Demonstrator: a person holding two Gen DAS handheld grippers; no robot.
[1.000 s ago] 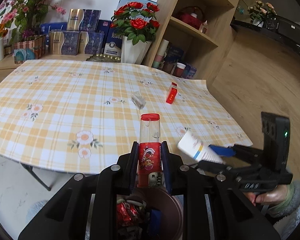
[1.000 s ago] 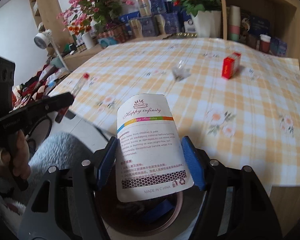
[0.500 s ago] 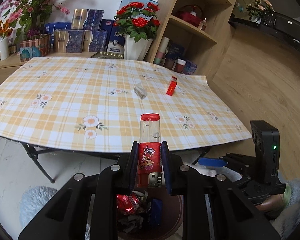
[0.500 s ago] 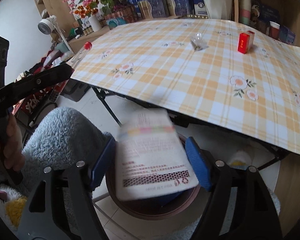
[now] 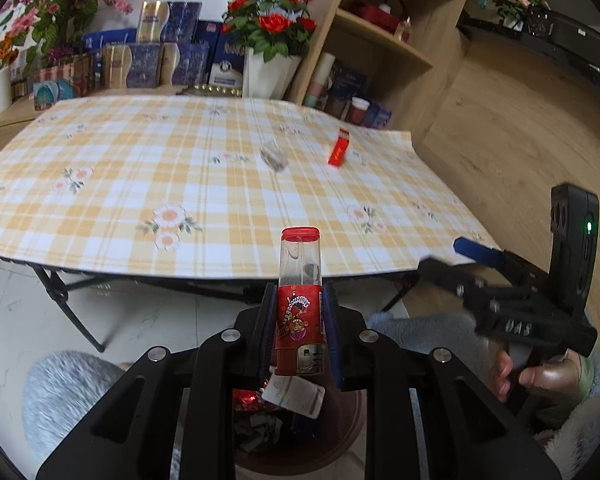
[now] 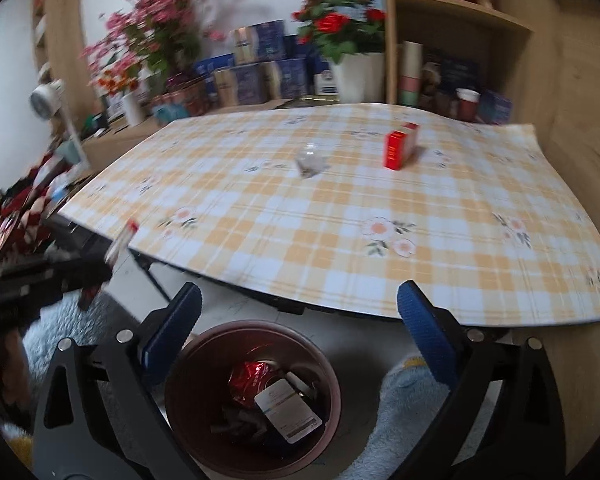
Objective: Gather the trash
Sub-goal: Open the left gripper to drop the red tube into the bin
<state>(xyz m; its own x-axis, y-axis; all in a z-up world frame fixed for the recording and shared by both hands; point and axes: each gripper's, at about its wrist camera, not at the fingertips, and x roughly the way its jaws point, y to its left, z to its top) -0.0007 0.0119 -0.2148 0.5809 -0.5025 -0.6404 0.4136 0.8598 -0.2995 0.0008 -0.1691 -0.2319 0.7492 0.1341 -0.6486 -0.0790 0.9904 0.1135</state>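
Note:
My left gripper (image 5: 299, 308) is shut on a red-capped clear tube with a red label (image 5: 300, 280), held upright above the dark red bin (image 5: 340, 440). My right gripper (image 6: 298, 304) is open and empty above the same bin (image 6: 188, 364). A white paper cup (image 6: 288, 410) lies inside the bin on red wrappers; it also shows in the left wrist view (image 5: 296, 394). On the checked tablecloth remain a red box (image 6: 400, 146) and a crumpled clear wrapper (image 6: 310, 158). The right gripper shows in the left wrist view (image 5: 456, 256), the left one blurred in the right wrist view (image 6: 112, 256).
The table (image 5: 180, 184) edge overhangs the bin, with folding legs (image 5: 60, 300) beneath. Flower pots, boxes and a wooden shelf (image 5: 380, 40) stand behind the table. Fluffy grey sleeves (image 6: 404, 412) lie beside the bin. Wooden floor (image 5: 520, 128) lies to the right.
My right gripper opened and the white paper cup dropped into the bin. The right gripper then rose. My left gripper kept hold of the tube.

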